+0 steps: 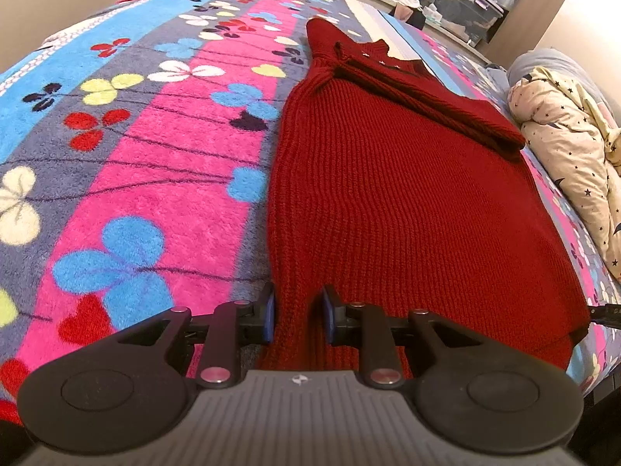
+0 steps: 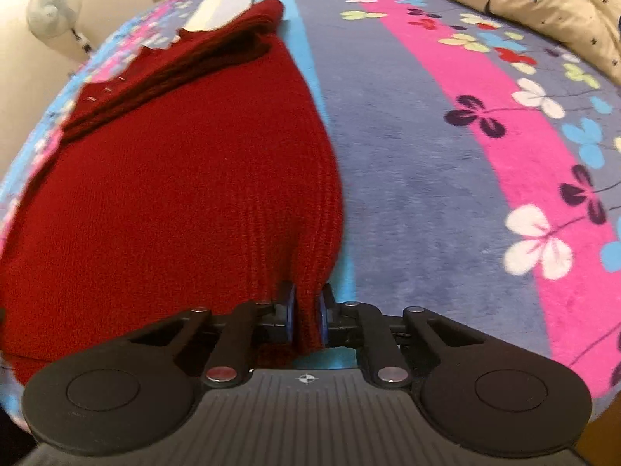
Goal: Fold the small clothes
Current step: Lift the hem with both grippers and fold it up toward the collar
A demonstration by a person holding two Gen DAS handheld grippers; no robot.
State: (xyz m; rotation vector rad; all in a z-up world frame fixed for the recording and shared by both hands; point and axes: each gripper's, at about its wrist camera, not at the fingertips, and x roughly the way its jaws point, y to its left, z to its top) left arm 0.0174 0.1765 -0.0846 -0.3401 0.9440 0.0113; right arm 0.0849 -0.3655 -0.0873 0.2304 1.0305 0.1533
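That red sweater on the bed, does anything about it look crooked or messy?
Mostly tidy. The red sweater lies flat on the flowered blanket, but its folded-in sleeve runs slantwise across the chest, and the top left corner sticks out in a point. No damage shows.

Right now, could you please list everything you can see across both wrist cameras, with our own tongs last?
Dark red ribbed knit sweater: one, lying flat on the blanket, sleeves folded across its far end.
Plush floral blanket with pink, blue and grey stripes: one, covering the bed under the sweater.
Cream quilt with dark star print: one, bunched at the bed's edge, clear of the sweater.
White pedestal fan: one, by the wall beyond the bed.
Clear plastic storage bin: one, behind the bed, contents unclear.
Left tongs: black with blue pads, closed on the sweater's near hem at its left edge.
Right tongs: same build, closed on the near hem at its right edge.
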